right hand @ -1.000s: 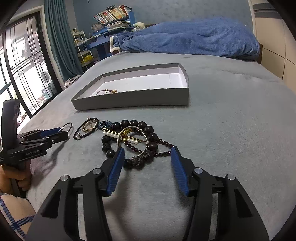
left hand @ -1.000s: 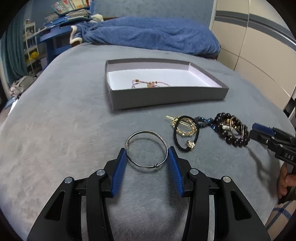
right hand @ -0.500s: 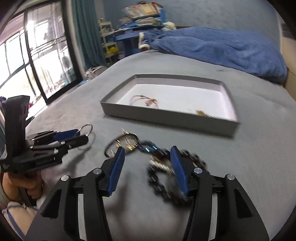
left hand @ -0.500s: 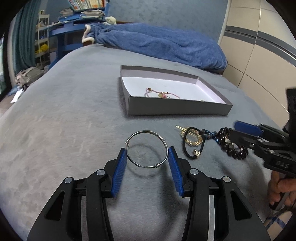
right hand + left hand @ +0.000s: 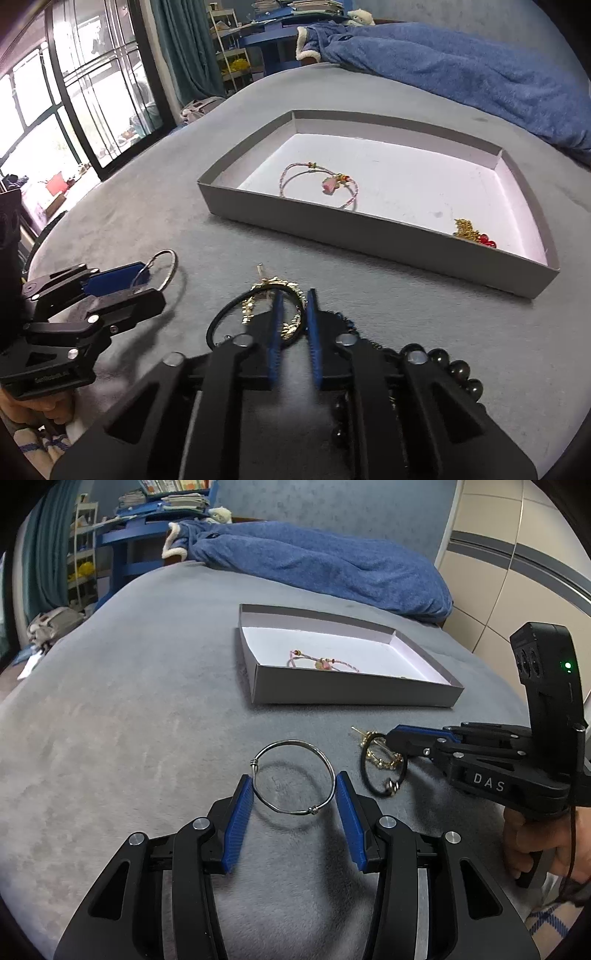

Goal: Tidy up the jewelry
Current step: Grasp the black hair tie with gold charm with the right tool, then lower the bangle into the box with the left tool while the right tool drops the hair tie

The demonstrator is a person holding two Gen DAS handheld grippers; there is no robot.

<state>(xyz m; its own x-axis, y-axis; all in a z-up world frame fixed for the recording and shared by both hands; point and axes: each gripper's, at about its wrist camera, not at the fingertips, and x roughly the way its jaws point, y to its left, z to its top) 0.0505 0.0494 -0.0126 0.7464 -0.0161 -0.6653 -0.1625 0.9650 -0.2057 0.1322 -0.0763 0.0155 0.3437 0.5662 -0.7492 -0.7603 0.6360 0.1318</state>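
In the right wrist view alone, a gold chain [image 5: 466,229] lies in the box [image 5: 388,232].

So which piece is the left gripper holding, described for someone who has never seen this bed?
Find the shallow grey box on the grey bed; nearer the camera lies a cluster of jewelry. The piece is the thin silver wire bangle clamped between the left gripper's blue pads. Unlike the black hair tie with gold charms beside it, it is plain, bare metal.

Shiny metal bangle [image 5: 293,777]; matt, probably cardboard tray [image 5: 354,694]; plush grey cover [image 5: 129,709]
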